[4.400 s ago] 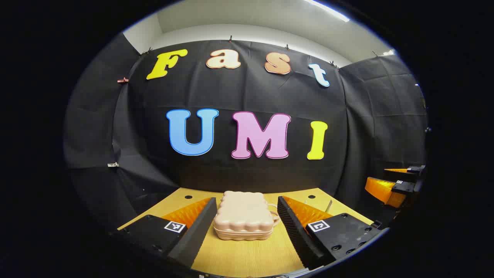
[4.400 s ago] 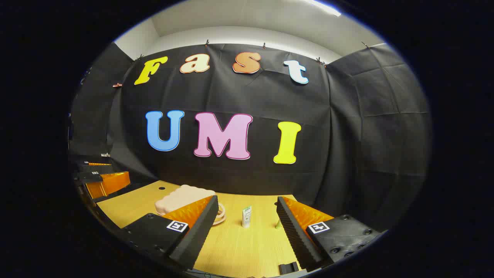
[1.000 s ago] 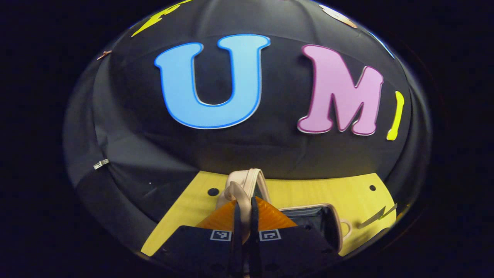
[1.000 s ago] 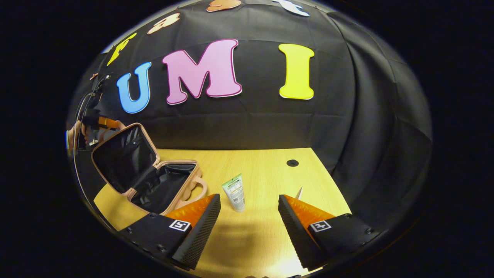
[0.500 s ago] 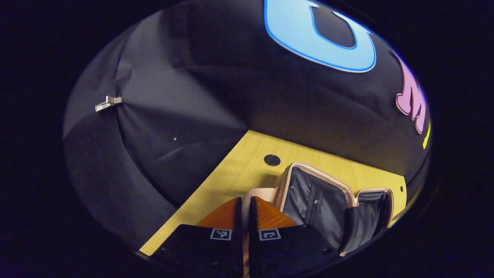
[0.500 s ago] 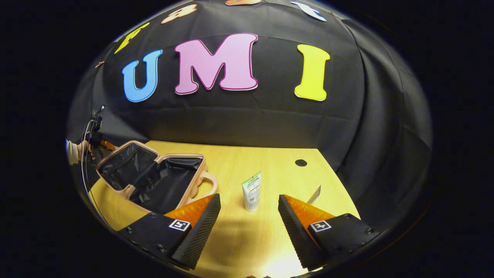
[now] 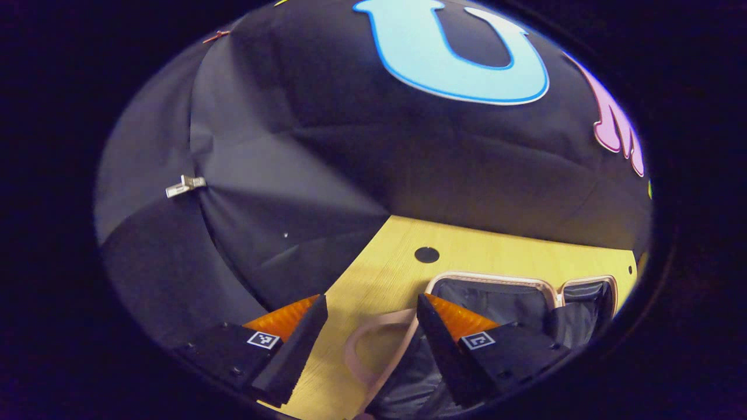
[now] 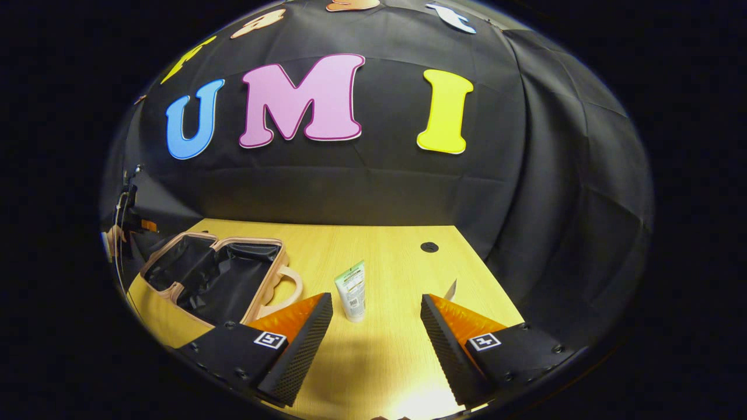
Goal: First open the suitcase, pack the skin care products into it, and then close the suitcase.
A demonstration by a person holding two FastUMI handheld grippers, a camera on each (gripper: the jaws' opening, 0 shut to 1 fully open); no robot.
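Half a second back my left gripper (image 7: 371, 332) was pinched together on the lid's handle; now its fingers are standing apart, nothing between them but that loop of handle (image 7: 373, 350) lying flat on the wood, and the suitcase (image 8: 216, 277) is lying fully open, both dark-lined halves facing up. From the left gripper view, the open lid's rim (image 7: 496, 279) is sitting just to the right of my fingers.

My right gripper (image 8: 373, 326) is hanging with its fingers wide apart too, holding nothing. What the next move turns on, as I judge it, is the skin care tube (image 8: 352, 290): it is standing upright on its cap, long axis vertical, just ahead of my right fingers and a little left of the midline between them, closer to the left finger. A second slim pale item (image 8: 450, 289) is poking up just behind the right finger; I cannot tell what it is. The right gripper is plainly the nearer one; the left is well off on the far side of the case.

I am working over a pale wooden table (image 8: 385, 361) with a cable hole (image 8: 429, 247) toward the back, black cloth wall close behind. Suitcase and tube are sitting near each other, not touching.
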